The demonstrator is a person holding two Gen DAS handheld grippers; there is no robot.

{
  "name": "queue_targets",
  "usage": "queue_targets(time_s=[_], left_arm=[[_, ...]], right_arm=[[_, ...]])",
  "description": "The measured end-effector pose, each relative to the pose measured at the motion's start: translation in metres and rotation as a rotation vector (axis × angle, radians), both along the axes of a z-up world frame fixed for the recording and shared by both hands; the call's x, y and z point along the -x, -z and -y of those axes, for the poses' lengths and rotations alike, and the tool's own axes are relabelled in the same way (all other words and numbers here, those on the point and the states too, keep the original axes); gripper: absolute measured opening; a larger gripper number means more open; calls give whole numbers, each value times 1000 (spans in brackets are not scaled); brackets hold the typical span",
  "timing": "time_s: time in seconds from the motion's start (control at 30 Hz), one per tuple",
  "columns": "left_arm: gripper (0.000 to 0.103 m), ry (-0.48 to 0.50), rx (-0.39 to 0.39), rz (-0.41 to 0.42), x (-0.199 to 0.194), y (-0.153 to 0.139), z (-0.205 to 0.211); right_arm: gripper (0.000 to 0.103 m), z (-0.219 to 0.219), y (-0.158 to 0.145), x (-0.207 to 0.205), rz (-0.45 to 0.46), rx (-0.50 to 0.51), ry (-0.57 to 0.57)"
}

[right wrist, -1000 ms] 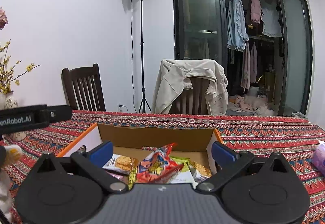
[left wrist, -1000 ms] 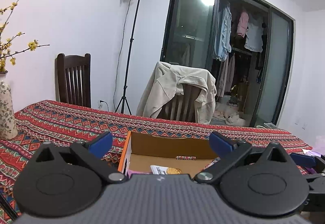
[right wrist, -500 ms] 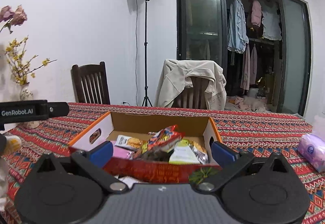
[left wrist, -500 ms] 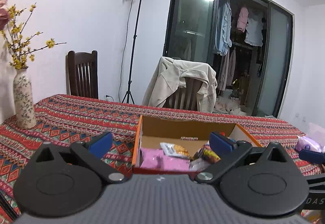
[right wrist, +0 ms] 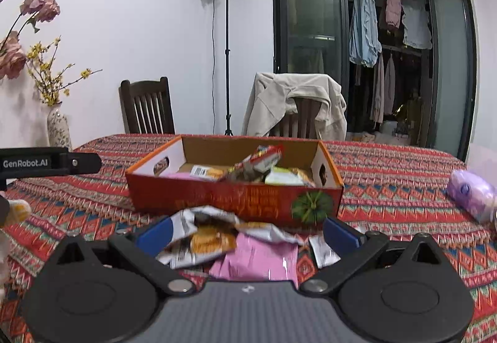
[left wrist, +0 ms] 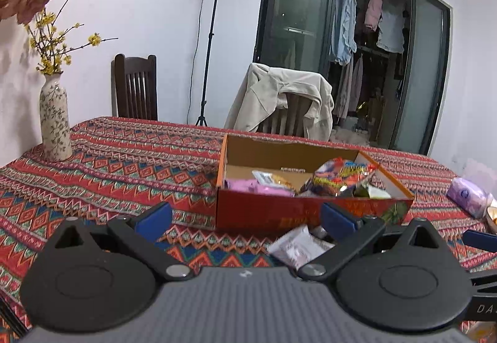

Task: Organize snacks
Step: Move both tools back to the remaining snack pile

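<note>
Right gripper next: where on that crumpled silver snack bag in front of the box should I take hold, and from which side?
Take the silver snack bag by its raised, crumpled top edge, coming straight ahead and down with the right gripper. It lies loosely before the box, overlapping the pink packet, so a flat pinch risks catching both.

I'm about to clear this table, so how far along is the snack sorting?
Partly done. Several packets already lie in the orange box. Nothing is in hand: the left tool and right tool are both open. Left to do: a crumpled silver packet, a pink packet and a small white packet lie on the tablecloth in front of the box.
</note>
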State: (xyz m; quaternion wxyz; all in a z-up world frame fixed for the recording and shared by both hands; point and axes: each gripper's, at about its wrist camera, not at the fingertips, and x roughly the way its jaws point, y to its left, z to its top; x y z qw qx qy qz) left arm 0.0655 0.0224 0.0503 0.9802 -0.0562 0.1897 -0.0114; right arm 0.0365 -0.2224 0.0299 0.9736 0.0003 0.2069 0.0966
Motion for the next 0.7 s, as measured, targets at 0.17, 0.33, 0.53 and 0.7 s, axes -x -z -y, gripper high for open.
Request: queue_targets(time_s=[0.17,0.33,0.53,0.7], left_arm=[[103,-6,-6,-23,13,13,-3],[103,-13,-11,-68,23,29,-8],[103,-20,-39,-166,28,54,-9],[103,-12,-55,-247,26,72,-2]], right_arm=[[103,3,15,8,-39,-5,-1],[103,3,26,16,-65,-10,-15],[103,2,40,21,-100,-15,-25],[103,2,47,19,-123,-23,-20]])
